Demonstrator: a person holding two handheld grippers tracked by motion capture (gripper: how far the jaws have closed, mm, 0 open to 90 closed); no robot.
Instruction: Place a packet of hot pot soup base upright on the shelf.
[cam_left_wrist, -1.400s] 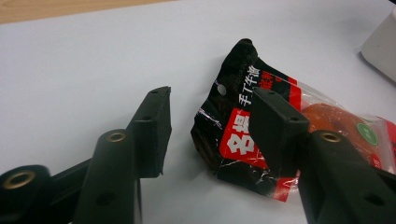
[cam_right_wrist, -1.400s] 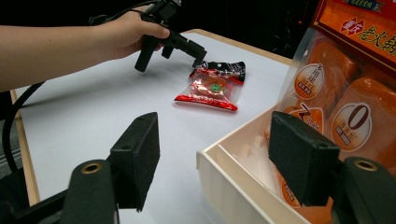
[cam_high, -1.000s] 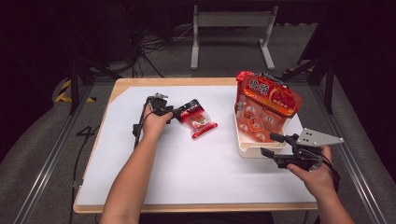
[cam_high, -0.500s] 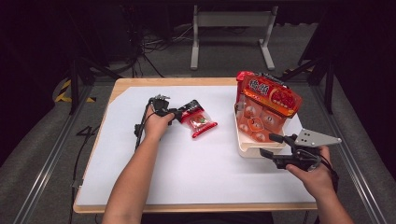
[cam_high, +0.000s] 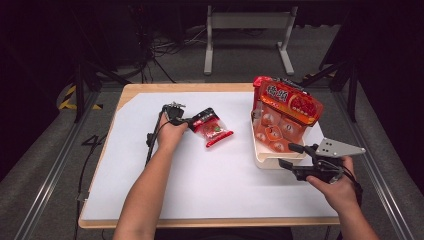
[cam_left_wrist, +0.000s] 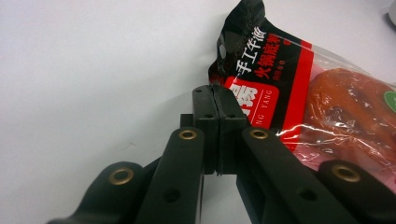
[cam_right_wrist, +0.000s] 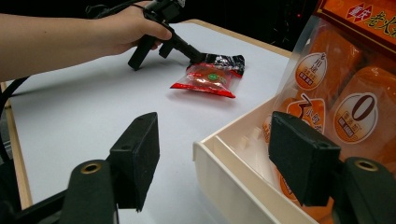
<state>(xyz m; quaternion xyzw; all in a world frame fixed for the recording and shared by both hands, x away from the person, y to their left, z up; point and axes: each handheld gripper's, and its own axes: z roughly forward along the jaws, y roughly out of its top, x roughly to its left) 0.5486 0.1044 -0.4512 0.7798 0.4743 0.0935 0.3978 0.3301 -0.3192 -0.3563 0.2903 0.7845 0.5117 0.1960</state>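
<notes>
The left gripper (cam_high: 192, 121) has just closed – jaws pinching the sauce packet's (cam_high: 214, 130) black edge, frame centre. Lift gently – right gripper (cam_high: 291, 155) waits, spread, around the tray (cam_high: 265, 161) corner.

The red sachet (cam_left_wrist: 322, 102) runs off the left gripper view's right edge; its small print is illegible.

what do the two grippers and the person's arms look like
Both are black pistol-style tools with flat linked bars, brass-coloured rivets and blocky black pads. The left gripper trails a black cable across the table. The right gripper carries a grey three-cornered plate on top. Both forearms are bare, with no sleeves visible.
</notes>
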